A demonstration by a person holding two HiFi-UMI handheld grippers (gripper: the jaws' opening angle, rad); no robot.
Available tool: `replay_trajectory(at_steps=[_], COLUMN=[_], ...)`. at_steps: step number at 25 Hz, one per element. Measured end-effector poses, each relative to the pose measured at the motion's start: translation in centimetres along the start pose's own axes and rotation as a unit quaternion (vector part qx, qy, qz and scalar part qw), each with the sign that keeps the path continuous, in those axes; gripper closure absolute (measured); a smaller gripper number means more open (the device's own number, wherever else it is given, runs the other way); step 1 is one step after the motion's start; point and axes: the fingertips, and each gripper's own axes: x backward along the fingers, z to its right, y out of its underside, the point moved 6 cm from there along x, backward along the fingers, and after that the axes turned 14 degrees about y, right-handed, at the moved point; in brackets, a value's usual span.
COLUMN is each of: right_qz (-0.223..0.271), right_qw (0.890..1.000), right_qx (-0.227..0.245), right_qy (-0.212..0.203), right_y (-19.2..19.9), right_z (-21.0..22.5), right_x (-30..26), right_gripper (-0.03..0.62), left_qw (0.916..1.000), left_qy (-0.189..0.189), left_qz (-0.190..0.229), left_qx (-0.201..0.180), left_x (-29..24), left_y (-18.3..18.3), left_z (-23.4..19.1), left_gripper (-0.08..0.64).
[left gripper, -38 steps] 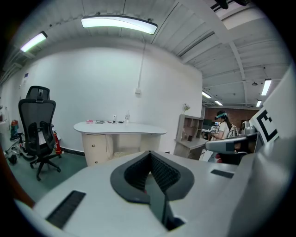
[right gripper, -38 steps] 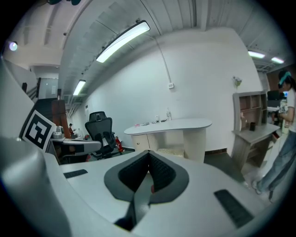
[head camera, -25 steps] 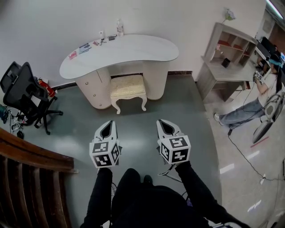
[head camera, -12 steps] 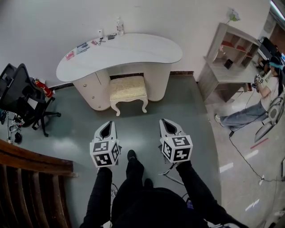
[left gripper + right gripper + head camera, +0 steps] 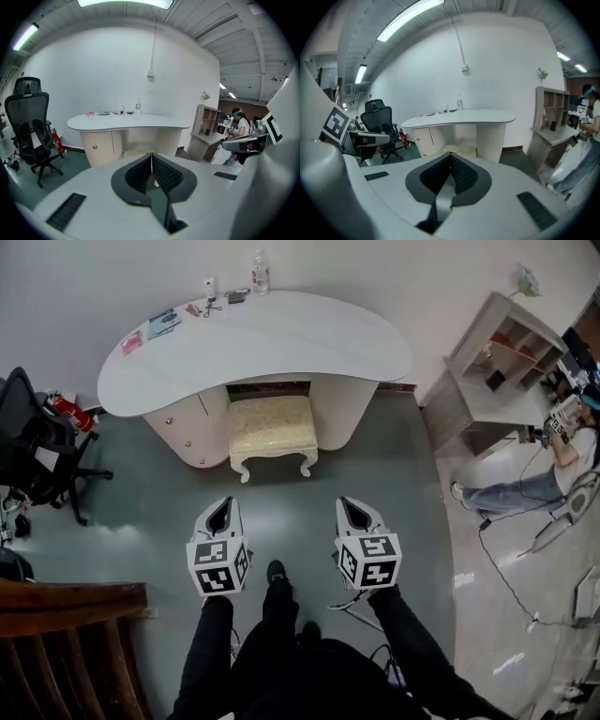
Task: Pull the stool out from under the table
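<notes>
A cream cushioned stool (image 5: 272,425) with curved white legs stands tucked halfway under the white kidney-shaped table (image 5: 309,343). In the right gripper view the stool (image 5: 459,149) shows just above the jaws. My left gripper (image 5: 221,505) hangs over the green floor in front of the stool, shut and empty. My right gripper (image 5: 351,503) is level with it on the right, also shut with nothing held. Both are a good step short of the stool. In the left gripper view (image 5: 151,154) the table (image 5: 131,123) stands straight ahead.
A black office chair (image 5: 33,442) and a red extinguisher (image 5: 64,408) stand at the left. A grey shelf desk (image 5: 487,381) is at the right, with a person (image 5: 553,460) seated beyond it. A wooden railing (image 5: 66,643) is at the lower left. Small items and a bottle (image 5: 260,270) lie on the table.
The whole view has moved forward: the table and stool are closer and larger. Both grippers keep their place in front of the body, still shut.
</notes>
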Motion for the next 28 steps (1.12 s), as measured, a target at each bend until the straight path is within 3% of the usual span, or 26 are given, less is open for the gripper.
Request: replay_trajectory(at_steps=[9, 14, 20, 28], right_qz=[-0.045, -0.068, -0.085, -0.107], right_qw=[0.999, 0.996, 0.994, 0.991], right_qx=[0.007, 0.014, 0.032, 0.061], right_qy=[0.021, 0.054, 0.054, 0.060], right_y=[-0.6, 0.7, 3.2, 9.5], right_z=[-2.1, -1.8, -1.9, -2.0], right_x=[-9.0, -13.2, -18.9, -27.5], right_gripper=[0.588, 0.588, 0.588, 0.588], left_qw=[0.9989, 0.9972, 0.9946, 0.9908], left_qy=[0.007, 0.006, 0.011, 0.007], left_qz=[-0.041, -0.063, -0.094, -0.121], left_qx=[0.022, 0.039, 0.042, 0.059], left_x=[-6.8, -9.9, -14.1, -20.4], left_y=[0.9, 3.0, 6.7, 13.9], left_z=[-7.3, -9.7, -12.3, -15.1], left_gripper=[0.549, 0.549, 0.515, 0.453])
